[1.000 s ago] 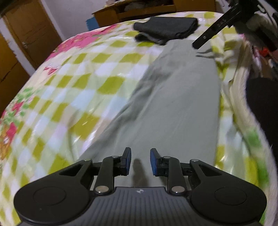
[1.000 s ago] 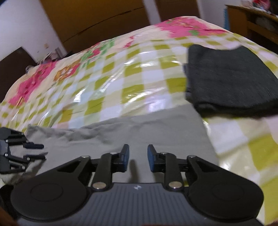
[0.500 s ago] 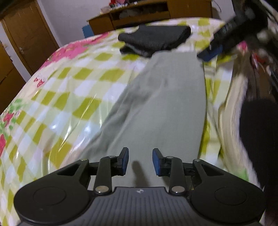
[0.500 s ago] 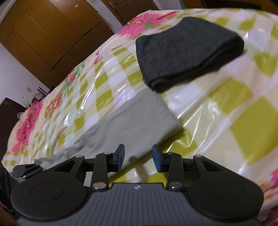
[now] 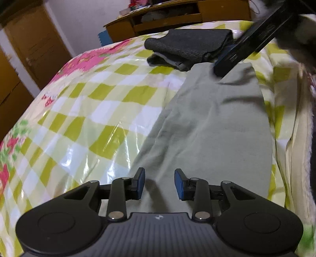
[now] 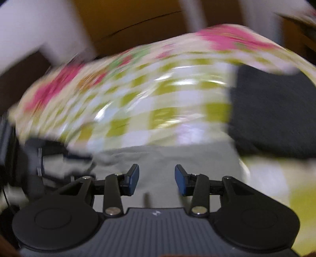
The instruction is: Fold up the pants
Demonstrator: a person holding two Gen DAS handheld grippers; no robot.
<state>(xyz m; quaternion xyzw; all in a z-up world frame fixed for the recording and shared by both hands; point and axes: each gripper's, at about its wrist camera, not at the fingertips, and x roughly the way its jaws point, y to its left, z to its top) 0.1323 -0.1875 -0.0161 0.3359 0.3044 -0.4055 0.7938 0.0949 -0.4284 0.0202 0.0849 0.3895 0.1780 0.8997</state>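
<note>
Grey-green pants [image 5: 213,126] lie flat and lengthwise on the checkered bed cover, running away from my left gripper [image 5: 159,182]. That gripper hovers open just above the near end of the pants, nothing between its blue pads. At the far end, the right gripper's black finger [image 5: 246,47] comes down onto the pants' far edge in the left wrist view. The right wrist view is blurred: my right gripper [image 6: 157,179] is open over the pants [image 6: 167,158], nothing held.
A folded dark grey garment [image 5: 189,45] lies beyond the pants' far end, also dark grey garment [image 6: 276,114] at the right. The glossy green-checked cover [image 5: 88,110] spreads left. Wooden shelf [image 5: 177,17] and doors [image 5: 37,43] stand behind. The bed edge [image 5: 296,138] drops at right.
The right gripper swung from beside the pants' end to over it, its view now blurred. My left gripper shifted slightly toward the pants' left edge and lower. Both stayed open.
</note>
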